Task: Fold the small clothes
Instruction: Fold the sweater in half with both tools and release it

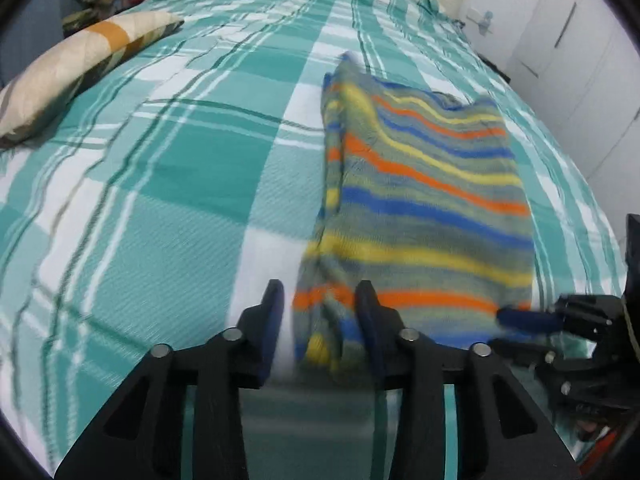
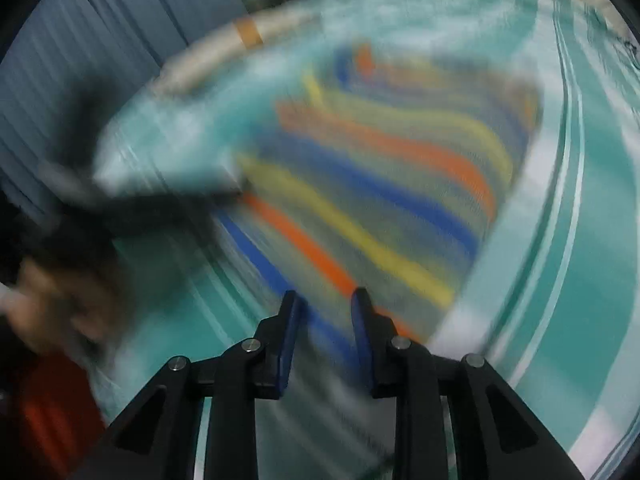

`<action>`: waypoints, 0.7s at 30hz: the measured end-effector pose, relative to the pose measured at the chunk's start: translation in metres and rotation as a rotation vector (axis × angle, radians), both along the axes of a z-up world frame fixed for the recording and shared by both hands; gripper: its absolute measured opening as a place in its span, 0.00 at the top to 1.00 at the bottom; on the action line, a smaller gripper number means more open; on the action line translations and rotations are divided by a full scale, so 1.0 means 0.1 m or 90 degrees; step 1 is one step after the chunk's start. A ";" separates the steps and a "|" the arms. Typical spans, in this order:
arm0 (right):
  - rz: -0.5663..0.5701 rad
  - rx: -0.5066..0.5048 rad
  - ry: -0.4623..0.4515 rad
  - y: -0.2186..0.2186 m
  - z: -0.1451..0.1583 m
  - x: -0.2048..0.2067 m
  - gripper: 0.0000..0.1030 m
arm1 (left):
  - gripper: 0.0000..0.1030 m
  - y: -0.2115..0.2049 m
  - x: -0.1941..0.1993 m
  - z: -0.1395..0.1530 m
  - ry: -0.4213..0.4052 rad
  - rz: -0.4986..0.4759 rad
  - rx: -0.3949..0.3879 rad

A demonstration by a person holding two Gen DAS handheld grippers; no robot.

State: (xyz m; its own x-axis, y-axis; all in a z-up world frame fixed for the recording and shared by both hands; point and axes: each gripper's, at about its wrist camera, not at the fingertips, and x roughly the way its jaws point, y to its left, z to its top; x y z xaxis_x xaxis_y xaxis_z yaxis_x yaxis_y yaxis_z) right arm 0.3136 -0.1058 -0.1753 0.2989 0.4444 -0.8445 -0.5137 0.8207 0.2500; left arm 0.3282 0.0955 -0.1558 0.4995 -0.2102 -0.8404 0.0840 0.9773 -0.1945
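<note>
Here, garment: a striped knit top (image 1: 424,200) is laid on the checked bedspread (image 1: 160,200), right of the middle, with its left side already turned in over itself.
Handling: it is judged light, soft and limp; it will sag and drag when lifted, and the knit is unlikely to slip between pads.
Left gripper (image 1: 320,304): its jaws are spread, and the near-left corner of the top lies bunched between them, not yet pinched.
Right gripper (image 2: 325,308): its jaws are parted over the near hem; heavy blur hides whether cloth is touched.
Hold points: the two near hem corners are judged best, so that the near half can be carried to the far edge.
Edges: the bed's right edge is near the top; a pillow (image 1: 72,68) lies far left.
Open room: bare bedspread is seen to the left and beyond the top.
</note>
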 end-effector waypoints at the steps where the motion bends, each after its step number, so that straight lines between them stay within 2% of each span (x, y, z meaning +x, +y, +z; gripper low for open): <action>1: -0.006 0.009 -0.023 -0.02 0.05 -0.05 0.73 | 0.53 0.04 -0.02 0.07 -0.003 0.003 -0.001; 3: -0.011 0.021 -0.018 -0.07 0.19 -0.05 0.74 | 0.43 0.13 -0.04 0.33 -0.042 0.004 -0.036; 5: -0.030 0.060 -0.046 -0.20 0.43 0.01 0.74 | 0.42 0.13 0.04 0.48 -0.066 -0.007 -0.056; 8: -0.051 0.063 -0.100 -0.29 0.71 0.26 0.74 | 0.39 -0.11 0.39 0.57 -0.086 -0.037 -0.039; 11: -0.064 0.061 -0.097 -0.30 0.69 0.62 0.74 | 0.38 -0.35 0.77 0.29 -0.043 -0.038 0.032; 12: -0.064 0.054 -0.074 -0.29 0.56 0.74 0.74 | 0.38 -0.39 0.91 0.05 -0.003 -0.033 0.057; 14: -0.070 0.030 0.009 -0.28 0.15 0.95 0.73 | 0.38 -0.37 0.91 -0.06 0.008 -0.038 0.050; 15: -0.068 0.035 0.023 -0.29 0.07 1.01 0.74 | 0.38 -0.35 0.91 0.02 0.002 -0.044 0.039; 16: -0.062 0.048 0.018 -0.32 0.11 1.05 0.74 | 0.39 -0.33 0.90 0.08 0.002 -0.050 0.026; 18: -0.065 0.066 0.001 -0.38 0.34 1.13 0.74 | 0.36 -0.25 0.95 0.28 -0.024 -0.061 -0.033; 20: -0.080 0.076 -0.055 -0.45 0.57 1.19 0.73 | 0.29 -0.25 1.09 0.36 -0.036 -0.061 -0.049; 21: -0.096 0.075 -0.075 -0.49 0.66 1.32 0.73 | 0.29 -0.27 1.19 0.36 -0.038 -0.060 -0.041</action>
